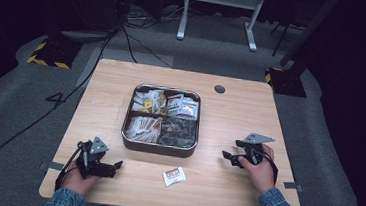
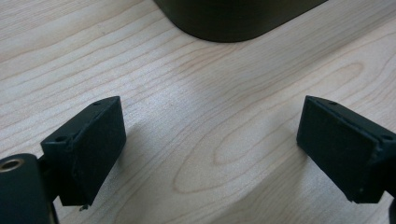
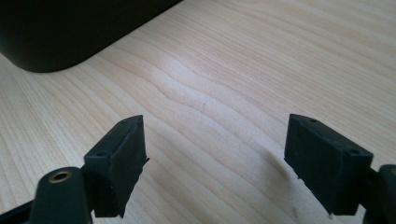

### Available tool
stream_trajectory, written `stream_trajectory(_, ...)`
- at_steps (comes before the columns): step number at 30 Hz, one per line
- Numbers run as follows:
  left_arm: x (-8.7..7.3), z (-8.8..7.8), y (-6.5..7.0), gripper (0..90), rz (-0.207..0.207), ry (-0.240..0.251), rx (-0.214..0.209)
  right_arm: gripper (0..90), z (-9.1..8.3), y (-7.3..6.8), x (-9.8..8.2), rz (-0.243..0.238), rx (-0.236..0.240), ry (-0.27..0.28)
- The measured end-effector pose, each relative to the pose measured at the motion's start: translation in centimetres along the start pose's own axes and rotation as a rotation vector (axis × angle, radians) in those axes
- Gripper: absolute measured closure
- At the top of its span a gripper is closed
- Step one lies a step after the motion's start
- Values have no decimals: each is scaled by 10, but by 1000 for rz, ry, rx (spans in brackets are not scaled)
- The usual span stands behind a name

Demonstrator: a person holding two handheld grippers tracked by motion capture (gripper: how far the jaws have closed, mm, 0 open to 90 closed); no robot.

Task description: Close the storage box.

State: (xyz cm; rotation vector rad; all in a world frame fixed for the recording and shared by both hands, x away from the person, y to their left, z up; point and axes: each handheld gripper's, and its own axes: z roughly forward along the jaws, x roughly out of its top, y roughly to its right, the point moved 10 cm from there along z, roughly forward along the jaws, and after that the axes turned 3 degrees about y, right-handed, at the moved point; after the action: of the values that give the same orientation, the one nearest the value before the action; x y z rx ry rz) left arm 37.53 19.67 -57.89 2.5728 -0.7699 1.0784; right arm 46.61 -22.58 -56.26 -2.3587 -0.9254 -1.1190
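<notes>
Resting low on the wooden table [image 1: 230, 117], the left gripper [image 1: 115, 166] and right gripper [image 1: 226, 156] both stand released, jaws wide with only bare wood between them. A small sachet [image 1: 173, 176] lies on the table between the two grippers, just in front of the divided tray [image 1: 158, 148] of packets, touched by neither.

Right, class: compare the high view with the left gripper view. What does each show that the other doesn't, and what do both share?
High view alone: the tray's four compartments of packets, a loose sachet on the table near the person, both hands, the right gripper, the floor and cables.

Left gripper view alone: the close-up inner faces of the left gripper, jaws wide apart with bare wood between.

Both: the wooden table and the tray's dark outer wall.
</notes>
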Motion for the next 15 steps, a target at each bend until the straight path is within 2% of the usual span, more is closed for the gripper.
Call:
stream_trajectory(5, 0, 0, 0, 83, 0, 0, 0, 192, 4, 0, -6, -5, -3, -14)
stream_trajectory(9, 0, 0, 0, 83, 1, 0, 0, 187, 5, -1, -7, -25, -17, -14)
stream_trajectory(10, 0, 0, 0, 83, 1, -1, 1, 166, 6, -2, -8, -47, -34, -24)
stream_trajectory(15, 0, 0, 0, 83, 0, -1, -1, 147, 7, -4, -7, -34, -53, -28)
